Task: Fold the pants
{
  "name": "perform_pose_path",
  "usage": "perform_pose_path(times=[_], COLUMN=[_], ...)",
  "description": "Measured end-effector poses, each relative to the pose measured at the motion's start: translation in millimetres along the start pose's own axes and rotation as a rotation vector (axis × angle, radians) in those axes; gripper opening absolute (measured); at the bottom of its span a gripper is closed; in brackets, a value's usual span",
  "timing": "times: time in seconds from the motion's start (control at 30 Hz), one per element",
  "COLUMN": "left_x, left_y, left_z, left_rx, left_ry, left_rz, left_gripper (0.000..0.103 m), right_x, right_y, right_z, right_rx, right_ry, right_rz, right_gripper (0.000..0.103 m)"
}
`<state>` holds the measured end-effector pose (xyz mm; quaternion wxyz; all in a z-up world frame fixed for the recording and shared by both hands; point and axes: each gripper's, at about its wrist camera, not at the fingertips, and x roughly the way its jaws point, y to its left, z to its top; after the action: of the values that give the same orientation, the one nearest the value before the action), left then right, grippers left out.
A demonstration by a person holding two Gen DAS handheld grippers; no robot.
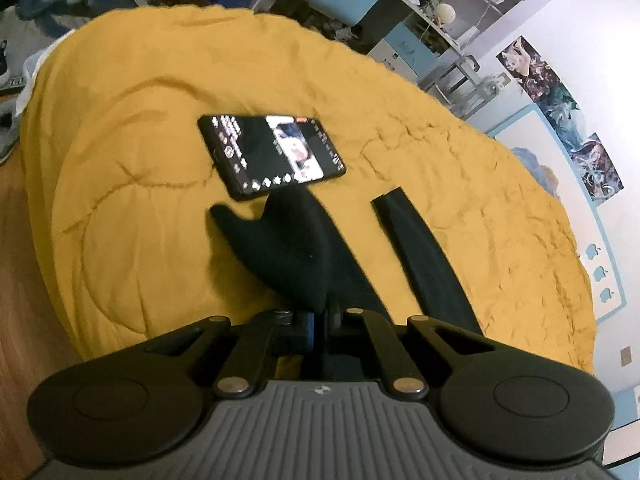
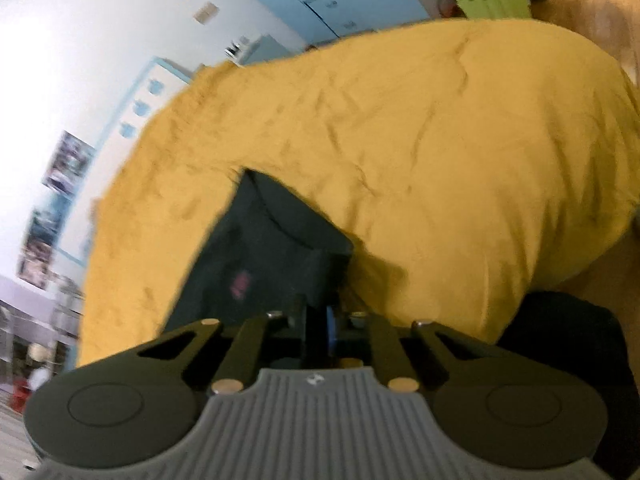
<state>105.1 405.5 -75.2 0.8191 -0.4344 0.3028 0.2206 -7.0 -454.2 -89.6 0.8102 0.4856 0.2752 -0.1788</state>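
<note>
Now pinching black pants (image 1: pixel 296 248) with left gripper (image 1: pixel 318 316) and right gripper (image 2: pixel 320 320), both clamped closed on cloth, over yellow bedspread (image 1: pixel 120 160).

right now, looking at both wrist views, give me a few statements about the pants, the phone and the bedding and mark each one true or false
1. The black pants lie on a yellow bedspread. True.
2. The phone has its screen off. False: its screen is lit.
3. The left gripper is shut on the pants' fabric. True.
4. The right gripper is open above the bedspread. False: it is shut on the pants.
5. The phone lies on the wooden floor. False: it sits on the bedspread, just beyond the pants.
6. One pant leg lies stretched out, separate from the bunched part. True.
</note>
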Motion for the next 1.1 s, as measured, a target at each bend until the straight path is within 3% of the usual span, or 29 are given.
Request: perform_pose_path(times=[0.23, 0.6, 0.97, 1.1], left_x=[-23.0, -23.1, 30.8, 77.8], left_y=[-15.4, -54.3, -113.6, -137.2], left_z=[16.7, 31.9, 60.7, 71.3], left_rx=[-0.001, 0.069, 0.123, 0.09], left_ry=[-0.019, -0.011, 0.011, 0.082], left_rz=[-0.058, -0.056, 0.004, 0.031], left_gripper=[0.003, 0.003, 0.003, 0.003], right_x=[-11.8, -8.4, 51.8, 98.8], right_y=[9.4, 38.6, 66.2, 86.0], right_z=[18.1, 39.6, 85.4, 107.0], right_rx=[0.058, 0.083, 0.182, 0.206], right_ry=[0.001, 0.013, 0.072, 0.112], right_rz=[0.1, 0.187, 0.176, 0.16], right_gripper=[0.002, 0.002, 0.002, 0.002])
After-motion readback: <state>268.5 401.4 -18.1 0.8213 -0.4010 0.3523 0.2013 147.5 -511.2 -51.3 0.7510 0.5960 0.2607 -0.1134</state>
